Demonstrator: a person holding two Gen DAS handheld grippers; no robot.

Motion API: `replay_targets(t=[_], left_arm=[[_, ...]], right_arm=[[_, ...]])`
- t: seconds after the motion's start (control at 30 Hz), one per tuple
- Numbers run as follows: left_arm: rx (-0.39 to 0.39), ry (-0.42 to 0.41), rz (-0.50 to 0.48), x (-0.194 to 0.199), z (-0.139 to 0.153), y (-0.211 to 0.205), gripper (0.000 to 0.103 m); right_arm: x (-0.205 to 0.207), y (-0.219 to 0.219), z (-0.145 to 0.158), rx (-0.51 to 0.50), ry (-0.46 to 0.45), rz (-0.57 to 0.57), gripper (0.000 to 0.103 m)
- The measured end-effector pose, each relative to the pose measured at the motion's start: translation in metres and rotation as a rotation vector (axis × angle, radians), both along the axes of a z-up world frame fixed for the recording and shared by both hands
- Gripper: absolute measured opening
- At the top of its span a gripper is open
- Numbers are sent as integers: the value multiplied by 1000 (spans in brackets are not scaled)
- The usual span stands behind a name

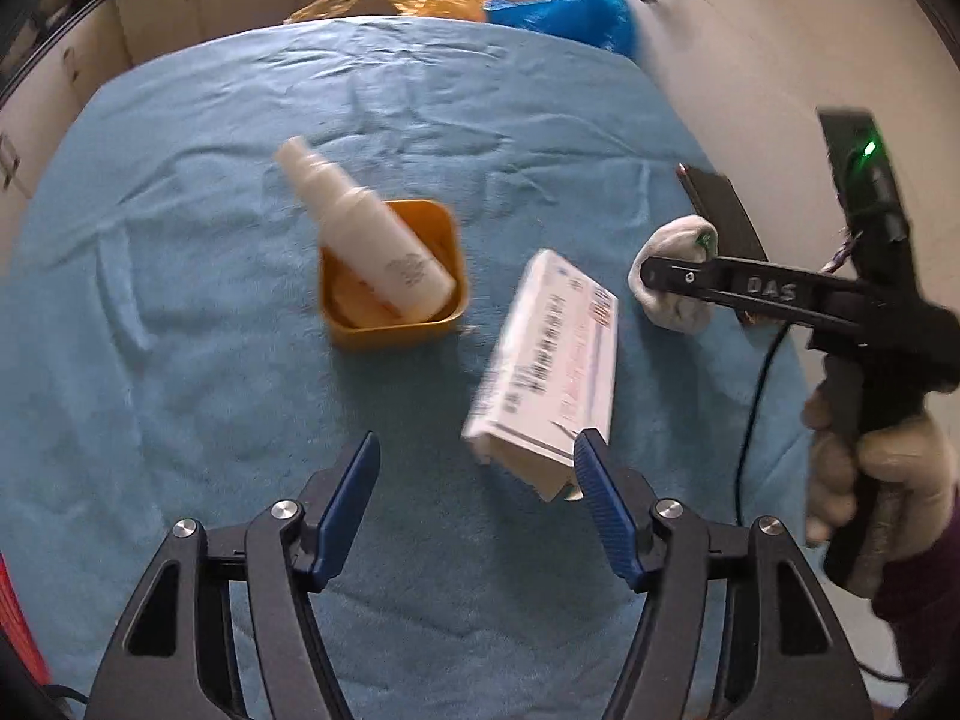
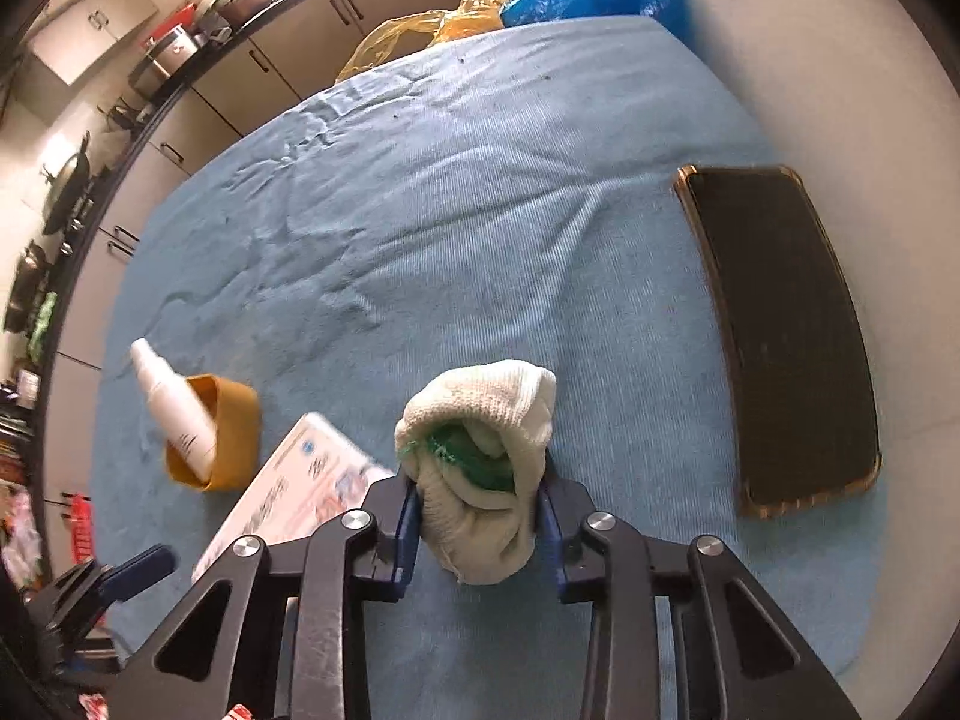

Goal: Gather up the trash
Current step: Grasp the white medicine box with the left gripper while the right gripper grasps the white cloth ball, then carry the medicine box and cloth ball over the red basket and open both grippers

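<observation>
My right gripper (image 2: 477, 510) is shut on a balled white cloth with a green patch (image 2: 486, 456), held just above the blue tablecloth; it also shows in the left wrist view (image 1: 672, 270). My left gripper (image 1: 477, 450) is open and empty, its right finger close to the near end of a white printed box (image 1: 546, 372), which also shows in the right wrist view (image 2: 294, 498). A white spray bottle (image 1: 366, 228) leans in a small orange tub (image 1: 396, 300), left of the box.
A black phone in a clear case (image 2: 786, 336) lies at the right edge of the blue-covered table (image 1: 180, 240). Yellow (image 1: 384, 0) and blue (image 1: 570, 6) plastic bags sit beyond the far edge. Kitchen cabinets stand behind.
</observation>
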State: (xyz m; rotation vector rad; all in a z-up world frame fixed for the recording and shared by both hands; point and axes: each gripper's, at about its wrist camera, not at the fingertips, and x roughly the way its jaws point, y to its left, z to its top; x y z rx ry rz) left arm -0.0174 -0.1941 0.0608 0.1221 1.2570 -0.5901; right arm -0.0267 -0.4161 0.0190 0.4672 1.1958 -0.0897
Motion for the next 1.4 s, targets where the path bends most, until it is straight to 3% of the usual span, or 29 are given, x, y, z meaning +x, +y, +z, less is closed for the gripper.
replay_targets(t=[0.17,0.37,0.47,0.53,0.93,1.4], left_arm=[[40,-27,-88,3,-11,-31,66],[50,14,-63,12,-27,-46,66],[66,50,-43,10,-33,-44,44],[60,50,-32,5,-30,-38,43],[-114,84,205,-26,18,81,43],[-189,43,520,-54,40,244,44]], right_arm=[[-23,-8,5,43,1,-23,35],[-49,-4,11,41,-4,-10,36],[-55,3,17,17,-16,10,36],[-57,7,22,7,-26,17,36],[-56,61,39,6,-42,123,36],[-26,220,54,-10,-50,425,36]])
